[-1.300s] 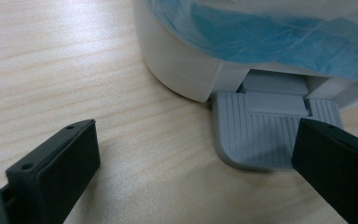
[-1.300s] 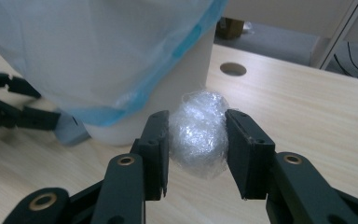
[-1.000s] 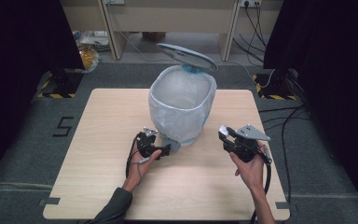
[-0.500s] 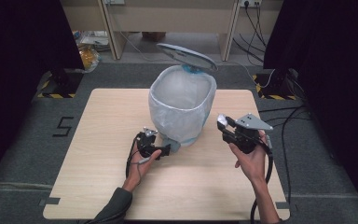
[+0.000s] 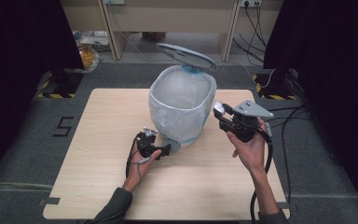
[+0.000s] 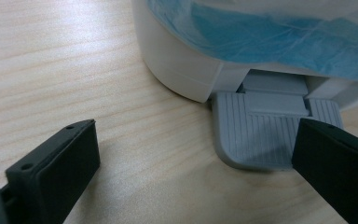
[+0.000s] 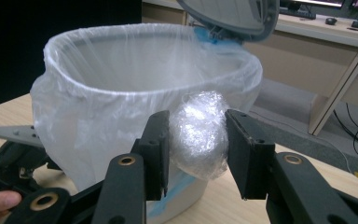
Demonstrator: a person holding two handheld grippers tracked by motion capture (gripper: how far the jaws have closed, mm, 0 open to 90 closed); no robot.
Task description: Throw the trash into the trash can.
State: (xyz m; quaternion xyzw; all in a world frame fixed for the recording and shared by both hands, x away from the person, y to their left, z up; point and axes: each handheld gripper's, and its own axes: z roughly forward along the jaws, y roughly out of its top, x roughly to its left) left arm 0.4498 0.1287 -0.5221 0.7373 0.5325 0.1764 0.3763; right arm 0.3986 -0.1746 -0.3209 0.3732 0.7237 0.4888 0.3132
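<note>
We see the crumpled ball of clear plastic wrap (image 7: 199,134) clamped between the right gripper (image 5: 224,113) jaws, now higher than a second ago and just beside the bin (image 5: 182,109) rim. The lid (image 5: 186,56) stands open as before. Our left gripper (image 5: 161,150), jaws apart, still rests one jaw on the grey pedal (image 6: 256,133) at the table (image 5: 98,140).

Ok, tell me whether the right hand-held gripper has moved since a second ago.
Yes. In the high view the right hand-held gripper has risen and shifted towards the bin, now level with its upper wall, clamping a crumpled plastic wad.
</note>
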